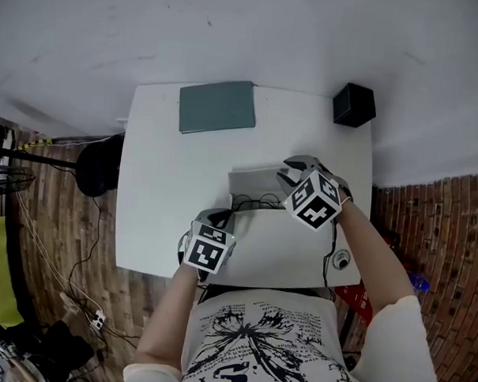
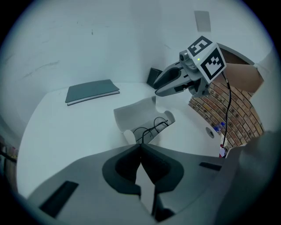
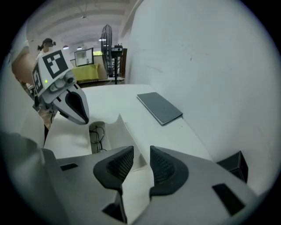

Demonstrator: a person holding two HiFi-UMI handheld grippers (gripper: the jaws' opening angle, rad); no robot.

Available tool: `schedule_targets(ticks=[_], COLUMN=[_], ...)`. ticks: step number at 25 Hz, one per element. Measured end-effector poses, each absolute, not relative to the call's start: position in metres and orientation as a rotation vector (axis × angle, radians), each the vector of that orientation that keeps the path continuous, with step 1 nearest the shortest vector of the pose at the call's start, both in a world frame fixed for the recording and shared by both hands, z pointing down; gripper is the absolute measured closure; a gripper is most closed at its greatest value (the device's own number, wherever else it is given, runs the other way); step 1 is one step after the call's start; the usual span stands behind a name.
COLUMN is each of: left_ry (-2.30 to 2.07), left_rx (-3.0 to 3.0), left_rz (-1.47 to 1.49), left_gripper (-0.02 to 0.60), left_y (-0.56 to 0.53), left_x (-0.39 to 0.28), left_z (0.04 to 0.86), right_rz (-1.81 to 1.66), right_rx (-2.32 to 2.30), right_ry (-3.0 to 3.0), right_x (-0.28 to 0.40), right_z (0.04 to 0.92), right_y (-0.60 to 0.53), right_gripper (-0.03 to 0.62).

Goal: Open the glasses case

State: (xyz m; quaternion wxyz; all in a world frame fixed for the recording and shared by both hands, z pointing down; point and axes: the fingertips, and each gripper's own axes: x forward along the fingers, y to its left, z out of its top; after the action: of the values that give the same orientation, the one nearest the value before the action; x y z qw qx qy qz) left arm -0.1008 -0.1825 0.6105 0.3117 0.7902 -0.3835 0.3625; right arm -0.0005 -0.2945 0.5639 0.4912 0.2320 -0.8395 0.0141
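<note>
Glasses case [image 1: 257, 181] sits middle-right on table [image 1: 160, 183], lid up, glasses [image 1: 258, 201] inside. Looks light, stiff, smooth, so may slide. Best hold: thin lid edge. Left tongs [image 2: 140, 147] closed at near end. Right tongs [image 3: 141, 151] a little open, empty.
</note>
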Motion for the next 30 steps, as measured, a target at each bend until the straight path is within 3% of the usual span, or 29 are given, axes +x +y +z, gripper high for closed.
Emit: schedule_targets(ticks=[5, 9, 22, 30], left_ry=[-1.027, -1.069, -1.256, -1.434], left_rx=[2.143, 2.216, 2.681, 2.750], left_rz=[0.951, 0.903, 0.605, 0.130], left_gripper=[0.568, 0.568, 0.568, 0.568], left_y=[-0.185, -0.191, -0.200, -0.197], left_x=[-0.105, -0.108, -0.102, -0.118], left_z=[0.588, 0.554, 0.375, 0.307], right_rz=[0.057, 0.049, 0.022, 0.040], right_rx=[0.683, 0.873, 1.362, 1.470], right_ry=[-2.113, -2.220, -2.482, -2.554], right_x=[0.002, 0.006, 0.043, 0.061], right_z=[0.527, 0.483, 0.368, 0.346], right_y=[-0.281, -0.274, -0.229, -0.212], right_gripper=[0.489, 0.577, 0.579, 0.580])
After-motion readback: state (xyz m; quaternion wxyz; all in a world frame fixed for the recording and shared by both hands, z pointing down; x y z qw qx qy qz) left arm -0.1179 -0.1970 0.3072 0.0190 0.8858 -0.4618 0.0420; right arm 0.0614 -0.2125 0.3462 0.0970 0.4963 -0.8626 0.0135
